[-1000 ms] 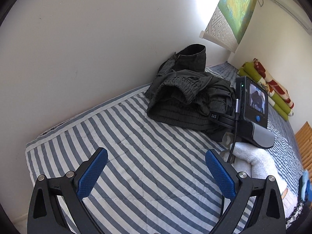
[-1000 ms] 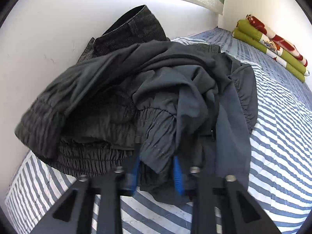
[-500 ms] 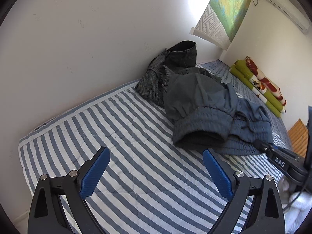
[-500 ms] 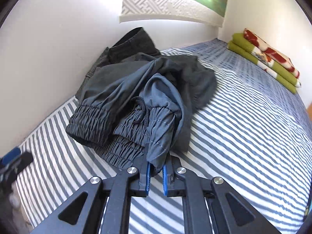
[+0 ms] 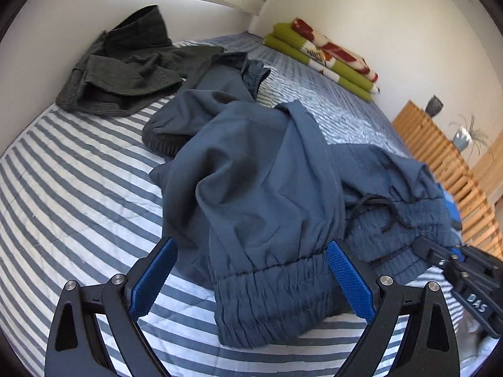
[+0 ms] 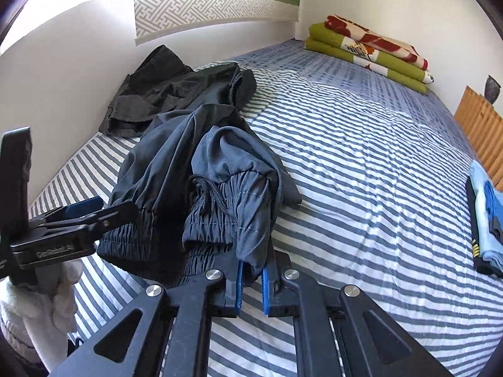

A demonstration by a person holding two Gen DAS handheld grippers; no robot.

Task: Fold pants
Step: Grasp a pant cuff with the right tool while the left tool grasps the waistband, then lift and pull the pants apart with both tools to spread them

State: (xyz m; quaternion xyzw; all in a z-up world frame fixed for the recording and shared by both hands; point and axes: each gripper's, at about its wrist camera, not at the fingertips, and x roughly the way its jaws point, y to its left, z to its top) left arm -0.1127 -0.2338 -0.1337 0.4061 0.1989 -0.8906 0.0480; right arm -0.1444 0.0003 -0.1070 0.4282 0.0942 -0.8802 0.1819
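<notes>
A: What's diff vs a sec ago?

B: The crumpled blue-grey pants with the stretchy waist (image 5: 267, 188) got pulled off the heap by the wall. Now they lie mid-frame on the blue-and-white striped bed cover (image 5: 78, 194). The dark grey ribbed clothes (image 5: 125, 72) stay behind, upper left of the frame, w/ one pant leg still reaching up beside them.

A: Good for the job?

B: I think so. The pants are on their own now, but still bunched up, so no fold yet. They prob need spreading flat first.

A: Right gripper?

B: The right gripper (image 6: 251, 282) sits bottom centre of its view, blue pads nearly together, pinching a bit of the pants' waist cloth.

A: And the left?

B: The left gripper (image 5: 251, 279) has moved in close. It's low in the frame, spread wide, w/ the waistband edge between its pads (image 5: 349, 282) but not squeezed. It holds nothing. From the right view it pokes in from the left edge, flat over the bed.
</notes>
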